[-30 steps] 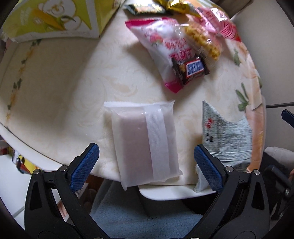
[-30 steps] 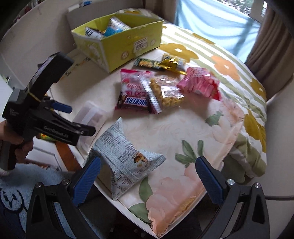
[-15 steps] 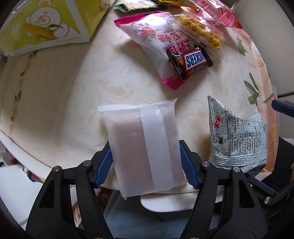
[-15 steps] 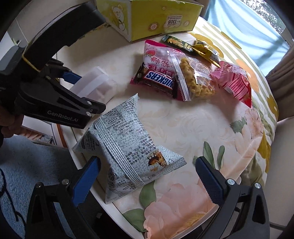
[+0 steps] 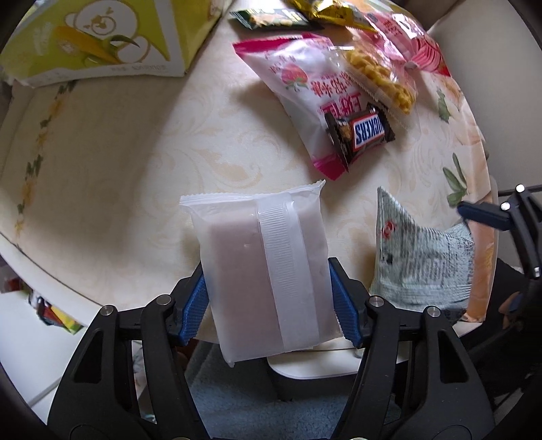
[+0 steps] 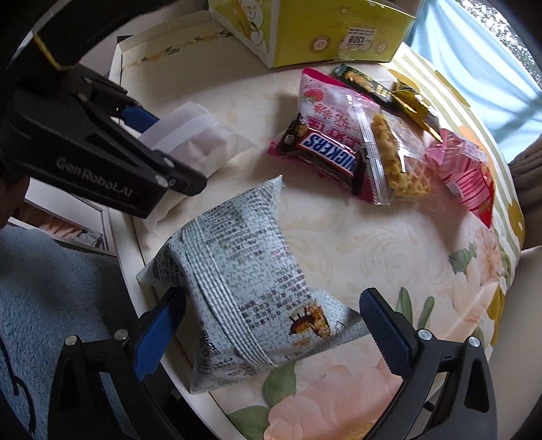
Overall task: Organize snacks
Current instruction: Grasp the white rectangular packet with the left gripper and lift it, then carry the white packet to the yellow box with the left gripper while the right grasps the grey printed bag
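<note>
In the left wrist view, the left gripper (image 5: 269,304) is clamped on a frosted white packet (image 5: 262,267), its blue pads pressing both long sides of the wrapper near the table's near edge. A ribbed seam runs down the middle of the packet, which pokes out past the edge of the cream patterned tablecloth (image 5: 128,162). Beyond it lies a pink strawberry-print bag (image 5: 298,84) with a Snickers bar (image 5: 360,133) resting on its lower end. A clear bag of yellow snacks (image 5: 379,74) overlaps the pink bag's right side. A yellow-green cardboard box (image 5: 101,40) stands at the far left. To the right, a grey printed pouch (image 5: 420,257) sits at the table edge, with the right gripper (image 5: 487,216) showing at its far side.

In the right wrist view, the right gripper (image 6: 267,331) has its fingers apart, one on each side of the grey printed pouch (image 6: 244,281); the left pad looks to be touching the pouch, the right one stands clear of it. The pouch lies on the tablecloth (image 6: 355,243) near the table's edge. The left gripper (image 6: 142,135) comes in from the left, closed on the white packet (image 6: 200,142). Farther back lie the Snickers bar (image 6: 325,152), the pink bag (image 6: 325,101), the yellow snack bag (image 6: 396,159), a red-and-pink striped packet (image 6: 464,169) and a dark gold-printed wrapper (image 6: 372,88), with the box (image 6: 315,30) behind them.
</note>
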Demonstrator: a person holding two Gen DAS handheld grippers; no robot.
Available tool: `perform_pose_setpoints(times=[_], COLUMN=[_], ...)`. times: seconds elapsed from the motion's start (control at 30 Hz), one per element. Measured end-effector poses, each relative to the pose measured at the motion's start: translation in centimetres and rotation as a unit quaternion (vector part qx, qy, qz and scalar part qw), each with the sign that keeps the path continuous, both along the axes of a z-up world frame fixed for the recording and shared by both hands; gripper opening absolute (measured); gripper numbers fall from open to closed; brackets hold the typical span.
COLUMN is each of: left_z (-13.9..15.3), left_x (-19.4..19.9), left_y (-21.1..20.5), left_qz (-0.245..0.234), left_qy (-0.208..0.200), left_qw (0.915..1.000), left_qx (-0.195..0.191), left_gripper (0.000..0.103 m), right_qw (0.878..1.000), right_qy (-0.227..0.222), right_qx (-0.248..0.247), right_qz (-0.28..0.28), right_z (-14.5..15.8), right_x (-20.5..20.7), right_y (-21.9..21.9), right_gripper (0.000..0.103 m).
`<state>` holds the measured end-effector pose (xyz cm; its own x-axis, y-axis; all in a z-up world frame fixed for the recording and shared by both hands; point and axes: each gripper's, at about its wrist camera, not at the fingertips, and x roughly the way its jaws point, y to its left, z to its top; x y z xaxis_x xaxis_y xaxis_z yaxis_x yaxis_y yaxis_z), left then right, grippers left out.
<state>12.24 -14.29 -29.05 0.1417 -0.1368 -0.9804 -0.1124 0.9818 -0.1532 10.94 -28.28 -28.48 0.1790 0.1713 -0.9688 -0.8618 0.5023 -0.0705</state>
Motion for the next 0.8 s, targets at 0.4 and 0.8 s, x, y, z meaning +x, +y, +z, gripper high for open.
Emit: perform_pose_setpoints(times=[0.4, 0.8], left_z=[2.3, 7.6], left_x=[0.2, 0.2], left_y=[1.0, 1.9], left_qz=[0.009, 0.002], left_qy=[-0.024, -0.081], left_qw=[0.9997, 0.9965], left_qx=[0.007, 0.019], left_gripper=[0.062, 0.062], right_qw=[1.0, 0.993], right_qy=[-0.001, -0.013], right_qx=[0.017, 0.043], right_qz=[-0.018, -0.108], right_z=[-0.2, 3.9], right_x=[0.4, 2.3], right_y=[0.5, -0.3], right_gripper=[0.072, 0.072])
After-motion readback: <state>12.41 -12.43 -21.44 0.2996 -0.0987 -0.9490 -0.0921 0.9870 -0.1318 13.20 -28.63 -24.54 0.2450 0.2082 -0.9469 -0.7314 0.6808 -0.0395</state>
